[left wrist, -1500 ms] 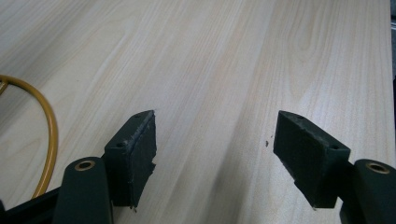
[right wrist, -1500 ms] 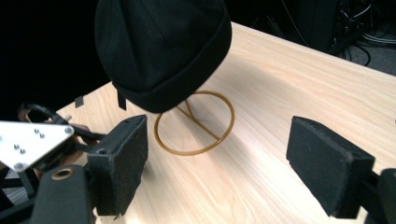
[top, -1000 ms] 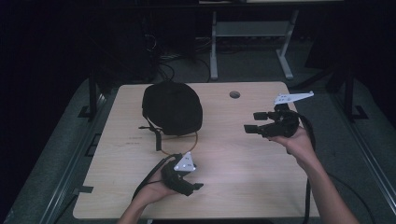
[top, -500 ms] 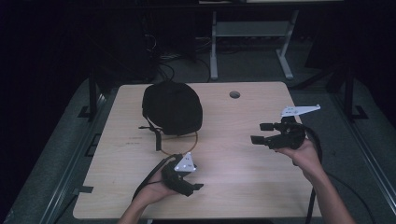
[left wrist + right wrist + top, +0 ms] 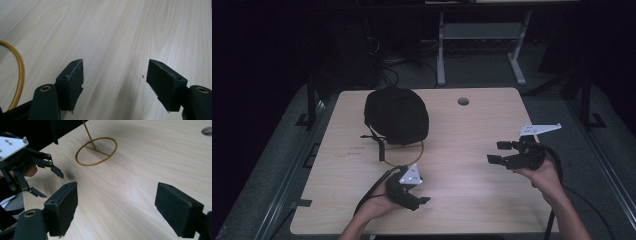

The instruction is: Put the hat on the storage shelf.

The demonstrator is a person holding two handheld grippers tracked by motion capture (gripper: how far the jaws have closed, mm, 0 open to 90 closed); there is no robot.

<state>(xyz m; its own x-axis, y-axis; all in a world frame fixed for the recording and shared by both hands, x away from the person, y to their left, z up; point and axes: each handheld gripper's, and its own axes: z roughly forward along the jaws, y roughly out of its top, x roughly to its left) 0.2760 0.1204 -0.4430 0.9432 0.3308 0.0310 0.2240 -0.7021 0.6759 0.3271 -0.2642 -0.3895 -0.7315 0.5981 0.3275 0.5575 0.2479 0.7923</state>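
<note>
A black domed bag (image 5: 397,115) with a short strap lies on the far left part of the wooden table (image 5: 472,130). A thin yellow loop (image 5: 416,148) pokes out from under its near edge; it also appears in the right gripper view (image 5: 96,151) and as an arc in the left gripper view (image 5: 20,72). My left gripper (image 5: 422,200) rests low near the front edge, open, with bare wood between its pads (image 5: 117,80). My right gripper (image 5: 494,152) hovers at the right, pointing left, open and holding nothing (image 5: 117,207).
A round cable hole (image 5: 463,101) sits in the table's far middle (image 5: 207,130). The other hand's gripper (image 5: 37,172) shows far off in the right gripper view. A white desk frame (image 5: 482,35) and cables stand on the dark floor behind.
My right gripper has come nearer to the person and lower over the table's right side. The left gripper and the bag have stayed put.
</note>
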